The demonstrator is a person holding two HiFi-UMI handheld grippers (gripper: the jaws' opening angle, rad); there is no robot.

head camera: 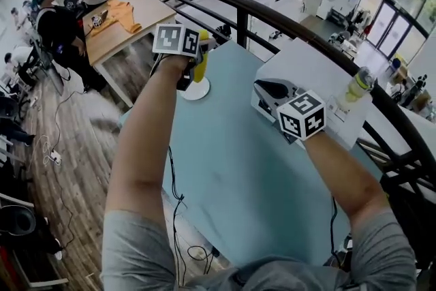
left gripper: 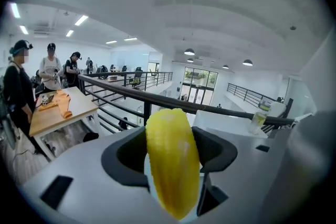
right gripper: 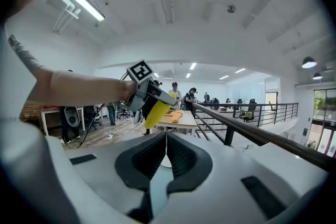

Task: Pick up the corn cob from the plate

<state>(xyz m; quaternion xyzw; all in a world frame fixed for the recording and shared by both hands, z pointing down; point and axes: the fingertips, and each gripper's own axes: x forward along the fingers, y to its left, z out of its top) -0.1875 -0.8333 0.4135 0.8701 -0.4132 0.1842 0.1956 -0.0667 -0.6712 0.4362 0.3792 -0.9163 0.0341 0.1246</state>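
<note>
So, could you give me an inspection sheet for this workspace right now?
Surface: blue table, mostly bare.
Job's things: corn held in the air; white plate bare below it.
Clutter: bottle on the white table to the right.
Tools: left tool shut on corn; right tool shut, empty.
Cables: black cable hanging at the blue table's left edge.
Surroundings: railing behind; people at a wooden table.

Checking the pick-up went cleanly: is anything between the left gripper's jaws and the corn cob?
Nothing visible. The left gripper is closed directly on the corn cob, its pads against the cob's sides, and the cob is held in the air above the white plate. The right gripper is shut and empty, apart from both.
</note>
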